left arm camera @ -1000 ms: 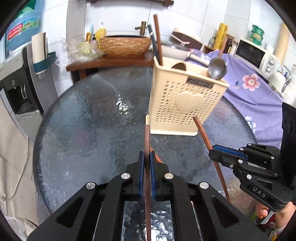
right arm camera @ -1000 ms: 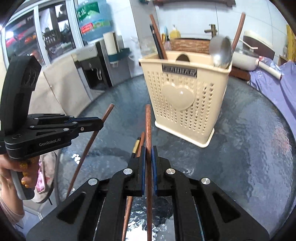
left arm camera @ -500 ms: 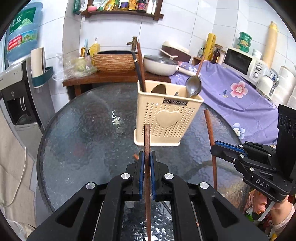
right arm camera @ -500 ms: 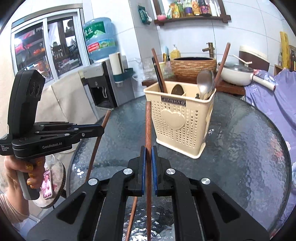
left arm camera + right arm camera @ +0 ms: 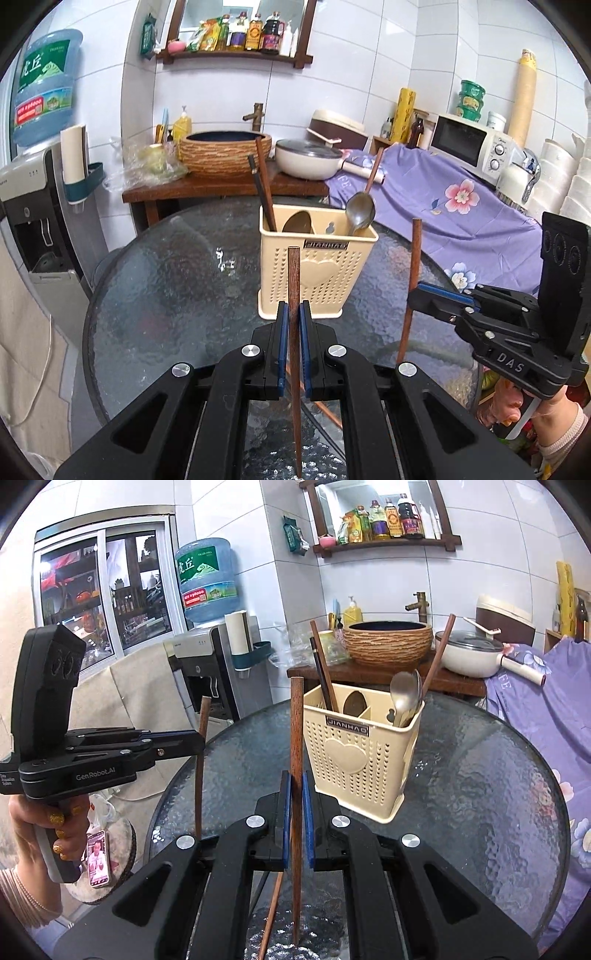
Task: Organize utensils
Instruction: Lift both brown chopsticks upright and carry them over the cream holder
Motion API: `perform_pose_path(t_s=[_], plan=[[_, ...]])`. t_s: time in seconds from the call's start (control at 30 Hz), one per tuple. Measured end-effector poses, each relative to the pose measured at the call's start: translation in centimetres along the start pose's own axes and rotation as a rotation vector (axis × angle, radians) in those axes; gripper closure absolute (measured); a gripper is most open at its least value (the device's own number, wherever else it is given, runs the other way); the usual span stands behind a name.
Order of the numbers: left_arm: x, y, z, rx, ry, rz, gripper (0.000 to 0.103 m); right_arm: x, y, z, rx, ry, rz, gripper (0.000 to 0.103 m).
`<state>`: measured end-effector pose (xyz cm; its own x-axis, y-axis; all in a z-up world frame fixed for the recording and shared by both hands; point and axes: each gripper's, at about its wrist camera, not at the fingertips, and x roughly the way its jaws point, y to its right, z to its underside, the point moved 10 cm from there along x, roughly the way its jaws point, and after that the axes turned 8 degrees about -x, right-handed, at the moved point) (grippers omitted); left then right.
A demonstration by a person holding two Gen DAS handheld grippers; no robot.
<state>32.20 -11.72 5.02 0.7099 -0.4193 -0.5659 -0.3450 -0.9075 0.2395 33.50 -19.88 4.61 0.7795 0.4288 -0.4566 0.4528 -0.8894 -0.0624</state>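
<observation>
Left wrist view is filled mostly by a round glass table [image 5: 155, 280], on which a cream perforated caddy [image 5: 317, 273] is stood near the middle. Behind the table, a wooden bench [image 5: 221, 188] with a woven basin [image 5: 225, 153] and a white pan [image 5: 306, 158] is seen, and a purple flowered cloth [image 5: 461, 218] is spread to the right. Two dark chopsticks [image 5: 264, 192] are stood in the caddy's left compartment, and metal spoons [image 5: 360, 212] in the middle and right ones.

The left gripper [image 5: 294, 332] is clenched on a brown chopstick [image 5: 294, 280], which is held upright above the table, in front of the caddy and apart from it. The right gripper [image 5: 415, 295] is seen at the right edge, likewise clamped on a second brown chopstick [image 5: 413, 266], also upright and clear of the caddy.

From the right wrist view, the right gripper [image 5: 295, 812] is shown pinching its chopstick [image 5: 295, 738] just left of the caddy [image 5: 362, 753], while the left gripper [image 5: 199, 742] is held by a hand [image 5: 44, 823] beside the table's edge, its chopstick [image 5: 201, 753] upright.
</observation>
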Motion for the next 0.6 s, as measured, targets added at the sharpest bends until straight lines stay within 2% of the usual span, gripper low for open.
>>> perform_pose_path(t_s=[0.6], plan=[[-2.6, 2.7, -5.2, 0.011, 0.116, 0.039, 0.097, -1.5, 0.1, -5.3, -0.021, 0.091, 0.024, 0.096]])
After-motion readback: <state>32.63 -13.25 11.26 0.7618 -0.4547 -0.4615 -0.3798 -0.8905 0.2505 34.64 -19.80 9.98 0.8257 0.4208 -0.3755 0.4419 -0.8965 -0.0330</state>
